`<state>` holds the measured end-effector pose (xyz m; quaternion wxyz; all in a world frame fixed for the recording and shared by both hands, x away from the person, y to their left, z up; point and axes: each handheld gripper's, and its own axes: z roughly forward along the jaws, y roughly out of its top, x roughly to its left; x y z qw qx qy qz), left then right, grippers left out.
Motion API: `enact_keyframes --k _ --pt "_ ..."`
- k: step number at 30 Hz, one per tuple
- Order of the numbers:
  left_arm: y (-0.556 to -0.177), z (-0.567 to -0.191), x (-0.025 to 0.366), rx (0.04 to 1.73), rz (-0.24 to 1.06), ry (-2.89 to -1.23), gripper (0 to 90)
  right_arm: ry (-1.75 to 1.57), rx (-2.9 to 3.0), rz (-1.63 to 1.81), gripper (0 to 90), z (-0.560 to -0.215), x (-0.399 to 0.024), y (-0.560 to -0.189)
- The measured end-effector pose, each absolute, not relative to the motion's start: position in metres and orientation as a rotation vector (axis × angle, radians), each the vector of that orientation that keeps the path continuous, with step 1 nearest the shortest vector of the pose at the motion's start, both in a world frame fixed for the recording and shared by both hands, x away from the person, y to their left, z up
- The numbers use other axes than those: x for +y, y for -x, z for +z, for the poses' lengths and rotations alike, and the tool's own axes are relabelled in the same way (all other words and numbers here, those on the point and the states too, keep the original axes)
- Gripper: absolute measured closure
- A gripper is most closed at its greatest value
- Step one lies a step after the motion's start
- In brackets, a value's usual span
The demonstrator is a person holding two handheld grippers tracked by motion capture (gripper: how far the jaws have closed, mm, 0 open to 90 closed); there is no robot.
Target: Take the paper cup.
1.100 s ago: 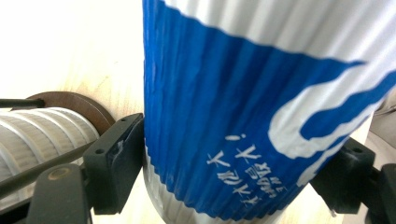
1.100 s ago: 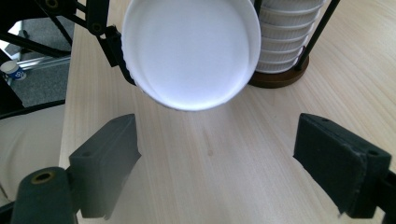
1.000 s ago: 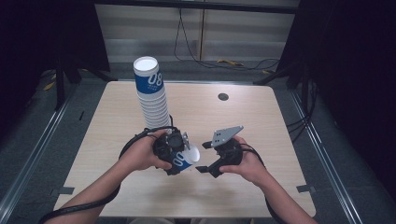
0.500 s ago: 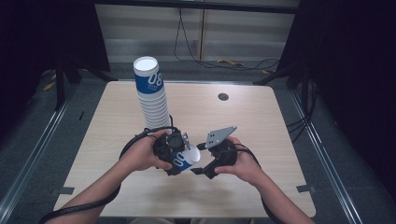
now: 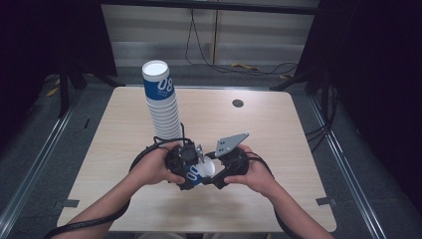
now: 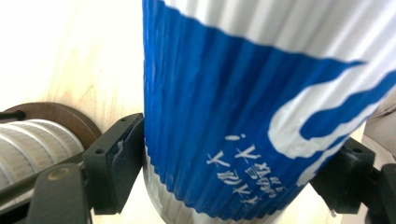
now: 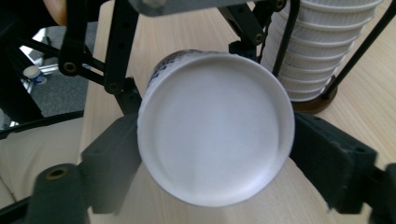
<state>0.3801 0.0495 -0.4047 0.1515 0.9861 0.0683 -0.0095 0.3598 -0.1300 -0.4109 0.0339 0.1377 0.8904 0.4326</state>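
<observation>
- One blue-and-white paper cup (image 5: 198, 171) lies on its side in the air between the two grippers, just in front of the tall cup stack (image 5: 162, 105) and low over the table (image 5: 278, 134).
- Its ribbed blue sleeve is clamped at the sides by the left gripper (image 6: 229, 161), whose black pads press against the cup wall in the left gripper view.
- Its white bottom end (image 7: 215, 126) faces the right gripper (image 7: 217, 154); that gripper's jaws have just been closing and now touch the cup's rim on both sides.
- In the high view the left gripper (image 5: 185, 162) sits just nearer than the stack's foot, and the right gripper (image 5: 219, 172) is to the right of it, with its grey plate (image 5: 230, 143) raised.
- The stack stands upright on a brown round base (image 7: 322, 100), its top cup showing blue print.
- A small dark disc (image 5: 238, 103) lies on the table well to the right of the stack.
</observation>
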Motion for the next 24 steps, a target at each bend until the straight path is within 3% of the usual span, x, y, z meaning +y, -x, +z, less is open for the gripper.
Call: enact_keyframes --k 3,24 --pt "-0.381 -0.405 0.050 0.203 -0.023 -2.824 19.9 -0.400 2.733 1.348 26.8 -0.411 -0.130 -0.359" --pt "-0.383 -0.402 0.057 0.192 0.001 -2.716 16.0 -0.440 2.690 1.399 28.0 -0.415 -0.145 -0.357"
